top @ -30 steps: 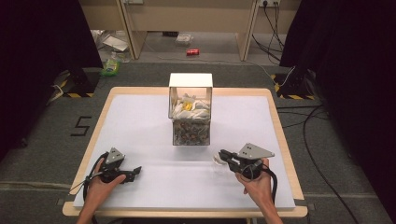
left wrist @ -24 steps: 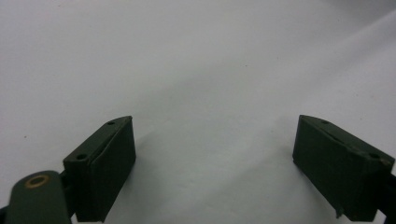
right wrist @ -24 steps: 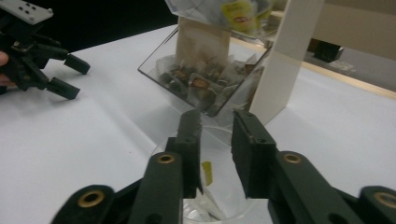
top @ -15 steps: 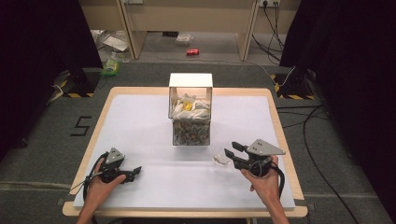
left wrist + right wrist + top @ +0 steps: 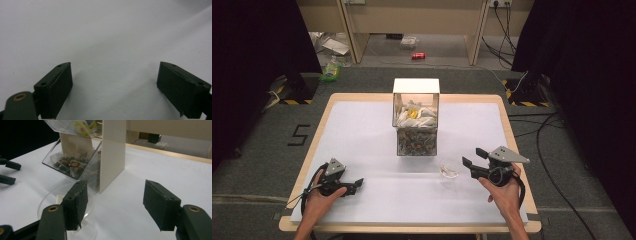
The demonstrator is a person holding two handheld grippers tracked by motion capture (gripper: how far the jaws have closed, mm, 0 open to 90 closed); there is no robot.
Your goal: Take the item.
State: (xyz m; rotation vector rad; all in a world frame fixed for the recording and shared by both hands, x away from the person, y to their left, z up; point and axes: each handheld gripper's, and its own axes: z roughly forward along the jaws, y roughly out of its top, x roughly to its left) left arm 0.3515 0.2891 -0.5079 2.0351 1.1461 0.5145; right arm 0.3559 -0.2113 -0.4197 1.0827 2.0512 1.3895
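Observation:
A clear box dispenser point(image 5: 416, 122) with tea bags point(image 5: 72, 165) in its lower tray stands at the table's middle. A small clear dish point(image 5: 448, 171) lies on the white table in front of it and to its right, with a small white piece in it point(image 5: 59, 198). My right gripper point(image 5: 473, 156) sits just right of the dish. Its jaws have just been opening and stand open point(image 5: 113, 187), with nothing between them and the dish beside the left jaw. My left gripper point(image 5: 356, 185) rests open point(image 5: 115, 85) on the table at the front left, holding nothing.
The white table top point(image 5: 362, 130) has a wooden rim. Beyond its far edge, a red can point(image 5: 418, 56) and other litter lie on the floor. Cables point(image 5: 557, 150) run along the floor at the right. The left gripper point(image 5: 7, 172) shows far off in the right gripper view.
My right gripper has opened and drawn back to the right, away from the clear dish, which stays on the table. The left gripper has not moved.

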